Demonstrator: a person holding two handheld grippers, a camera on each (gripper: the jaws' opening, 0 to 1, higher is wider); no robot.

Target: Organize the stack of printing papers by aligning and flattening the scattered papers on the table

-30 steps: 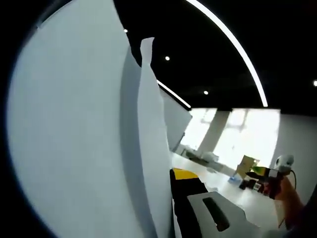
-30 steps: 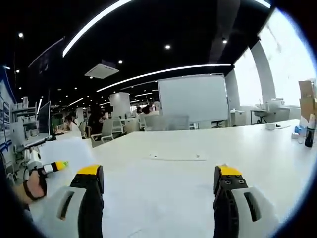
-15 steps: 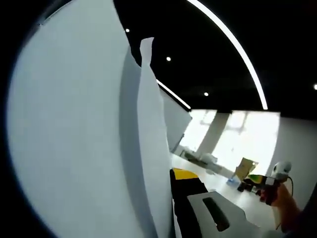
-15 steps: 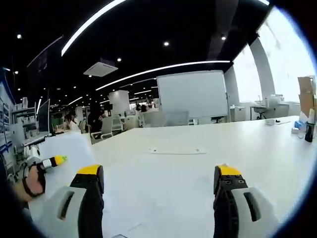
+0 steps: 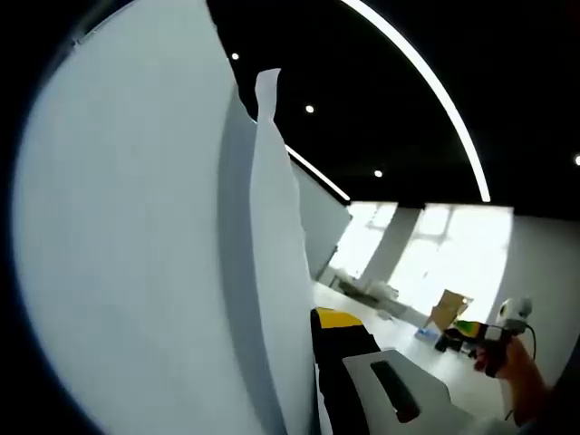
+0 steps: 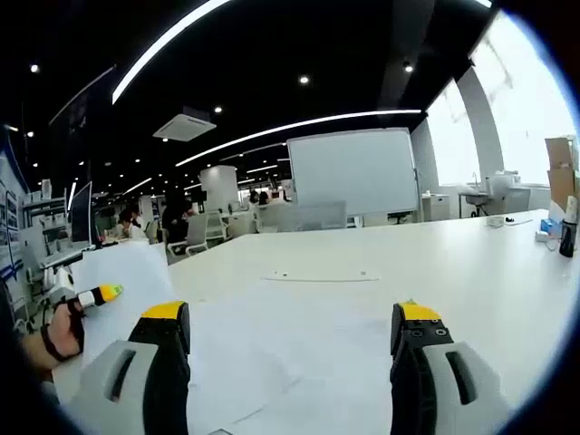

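In the left gripper view, a stack of printing papers [image 5: 136, 272] is seen held upright and edge-on, pinched by the left gripper [image 5: 313, 381], of which 1 black, yellow-tipped jaw is pressed against the sheets. The right gripper [image 5: 494, 331] is seen far to the right, gripped by a hand [image 5: 526, 376]. In the right gripper view, the right gripper [image 6: 290, 362] is held wide apart with nothing between its 2 jaws, above loose papers [image 6: 245, 362] lying flat on the white table [image 6: 471, 272]. Another sheet [image 6: 317, 277] lies farther away. A whiteboard [image 6: 355, 172] is seen beyond.
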